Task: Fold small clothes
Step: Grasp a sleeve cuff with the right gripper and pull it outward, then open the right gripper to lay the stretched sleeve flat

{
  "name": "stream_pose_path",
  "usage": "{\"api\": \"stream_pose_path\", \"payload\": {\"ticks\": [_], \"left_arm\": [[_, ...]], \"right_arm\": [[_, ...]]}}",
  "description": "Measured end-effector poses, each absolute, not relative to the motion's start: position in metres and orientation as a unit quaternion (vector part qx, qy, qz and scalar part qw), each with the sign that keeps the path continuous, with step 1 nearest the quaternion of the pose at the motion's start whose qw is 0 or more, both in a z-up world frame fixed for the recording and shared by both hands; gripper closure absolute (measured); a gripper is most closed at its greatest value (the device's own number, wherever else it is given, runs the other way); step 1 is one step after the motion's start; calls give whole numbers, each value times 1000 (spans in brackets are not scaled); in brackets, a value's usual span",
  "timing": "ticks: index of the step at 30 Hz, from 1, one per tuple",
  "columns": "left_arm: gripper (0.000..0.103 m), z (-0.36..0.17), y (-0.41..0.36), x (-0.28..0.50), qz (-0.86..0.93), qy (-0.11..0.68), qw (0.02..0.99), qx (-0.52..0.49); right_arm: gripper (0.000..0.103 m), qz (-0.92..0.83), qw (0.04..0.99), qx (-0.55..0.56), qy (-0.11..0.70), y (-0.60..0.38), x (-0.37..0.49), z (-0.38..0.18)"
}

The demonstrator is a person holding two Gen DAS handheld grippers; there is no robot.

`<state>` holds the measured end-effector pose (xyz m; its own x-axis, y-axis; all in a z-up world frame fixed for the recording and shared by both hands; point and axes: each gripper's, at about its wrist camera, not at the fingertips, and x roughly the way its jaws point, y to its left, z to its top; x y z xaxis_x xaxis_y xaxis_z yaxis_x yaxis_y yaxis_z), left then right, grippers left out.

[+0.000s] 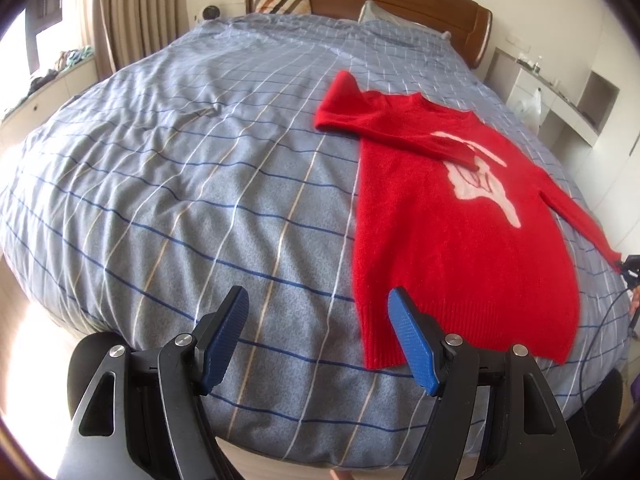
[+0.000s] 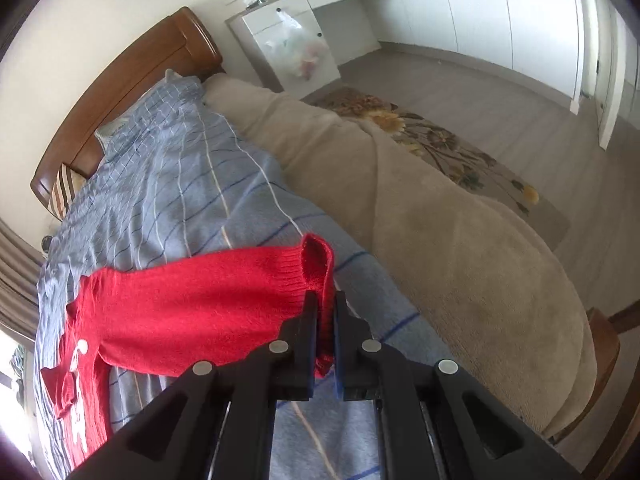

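A: Where is the sweater (image 1: 460, 240), and why is it held so?

B: Flat on the checked quilt (image 1: 180, 184), one sleeve already crossed over its chest; the right gripper (image 2: 325, 320) pinches the other sleeve's cuff (image 2: 316, 264), probably to fold it inward; the left gripper (image 1: 316, 336) hovers with jaws apart, empty, near the hem.

A: Containers?

B: Only a plastic bag (image 2: 300, 52) hanging on the cabinet (image 2: 256, 32); contents unclear.

From the bed's foot our left cam faces the headboard; right cam sits close, sideways; both share the red knitted sweater (image 1: 460, 220) (image 2: 192, 308).
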<state>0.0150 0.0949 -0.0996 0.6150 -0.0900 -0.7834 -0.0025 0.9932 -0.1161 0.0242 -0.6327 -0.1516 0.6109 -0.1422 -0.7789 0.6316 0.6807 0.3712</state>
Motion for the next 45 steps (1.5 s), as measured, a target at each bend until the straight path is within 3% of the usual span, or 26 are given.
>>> {"api": "stream_pose_path", "payload": {"ticks": [6, 9, 16, 21, 24, 25, 28, 30, 32, 34, 38, 40, 42, 45], "left_arm": [[29, -106, 98, 15, -19, 450, 891, -60], [29, -106, 94, 13, -20, 449, 892, -43], [27, -110, 84, 23, -28, 464, 885, -25], [27, -81, 66, 42, -60, 452, 890, 12], [14, -44, 56, 62, -73, 409, 908, 43], [8, -33, 49, 72, -83, 397, 912, 53], [7, -20, 9, 110, -156, 399, 896, 117], [7, -30, -28, 133, -193, 385, 882, 189], [10, -50, -61, 153, -221, 379, 862, 253], [24, -72, -87, 176, -241, 407, 835, 281], [30, -108, -119, 209, -253, 432, 805, 318], [44, -122, -129, 219, -254, 438, 794, 337], [51, -133, -137, 227, -256, 446, 784, 348], [51, -139, -144, 230, -257, 439, 785, 354]], "right_arm": [[95, -217, 821, 374, 372, -641, 14, -172], [90, -221, 818, 383, 367, -644, 7, -166], [87, -185, 875, 275, 352, -609, 15, -119], [83, -178, 843, 302, 409, -603, 25, -161], [82, -210, 853, 280, 388, -590, 6, -156], [77, -215, 861, 262, 380, -580, 0, -148], [54, -189, 890, 232, 344, -542, -18, -126], [52, -170, 905, 209, 329, -514, -27, -119], [52, -150, 914, 190, 327, -489, -33, -121], [52, -132, 916, 182, 333, -468, -36, -129], [52, -113, 917, 177, 339, -439, -43, -145], [52, -110, 920, 172, 333, -428, -51, -150], [52, -109, 922, 183, 324, -422, -58, -152], [50, -103, 926, 184, 314, -411, -61, -153]]}}
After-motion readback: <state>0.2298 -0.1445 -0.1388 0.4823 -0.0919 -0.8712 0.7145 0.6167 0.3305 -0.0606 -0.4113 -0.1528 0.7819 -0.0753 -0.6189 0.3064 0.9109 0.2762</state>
